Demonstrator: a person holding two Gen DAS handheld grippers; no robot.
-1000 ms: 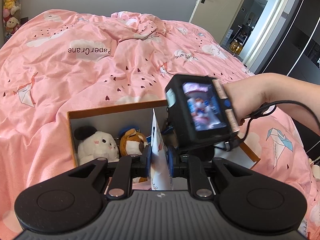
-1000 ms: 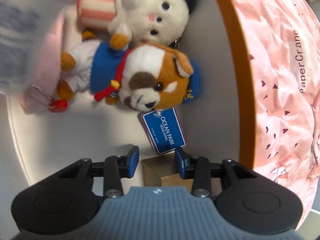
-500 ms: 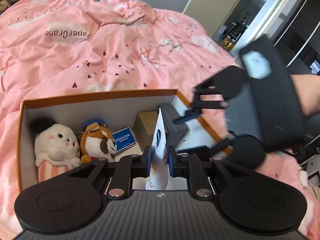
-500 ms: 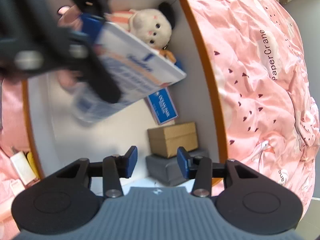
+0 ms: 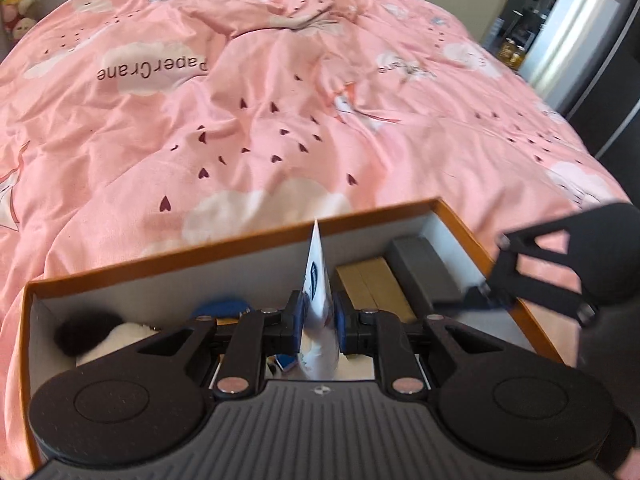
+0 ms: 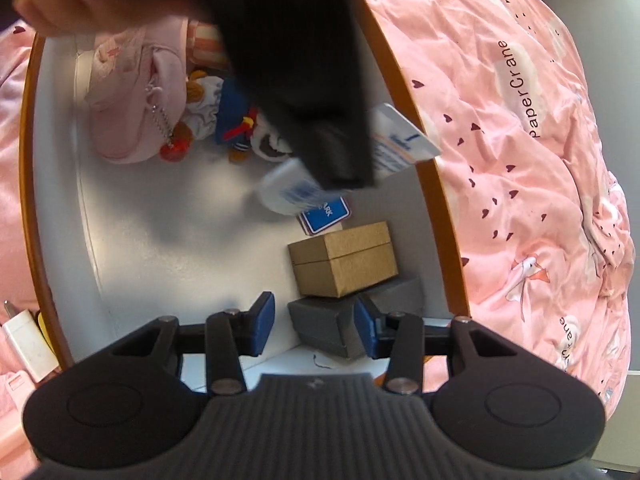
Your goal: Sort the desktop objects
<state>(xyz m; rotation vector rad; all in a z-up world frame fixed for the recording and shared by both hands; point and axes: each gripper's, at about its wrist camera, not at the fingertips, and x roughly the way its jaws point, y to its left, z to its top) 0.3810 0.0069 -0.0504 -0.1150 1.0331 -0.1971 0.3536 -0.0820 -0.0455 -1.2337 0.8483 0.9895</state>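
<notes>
My left gripper (image 5: 318, 318) is shut on a flat white tube (image 5: 318, 280) with blue print, held on edge over the orange-rimmed box (image 5: 360, 220). From the right wrist view the tube (image 6: 400, 144) hangs tilted above the box floor, near the far wall. My right gripper (image 6: 314, 324) is open above the box's corner, pads clear of the grey case (image 6: 332, 320) below. A brown carton (image 6: 344, 258) leans on that case. A plush dog (image 6: 224, 120) and a pink pouch (image 6: 132, 96) lie in the box.
The box sits on a pink duvet (image 5: 280, 100). A blue tag (image 6: 324, 216) lies on the box floor. A white plush (image 5: 116, 336) lies at the left end. A white charger (image 6: 24, 340) lies outside the rim. A hand (image 6: 80, 4) holds the left gripper.
The left gripper has come down over the box with the tube. The right gripper has let go of the brown carton, risen and drawn back toward the box's corner.
</notes>
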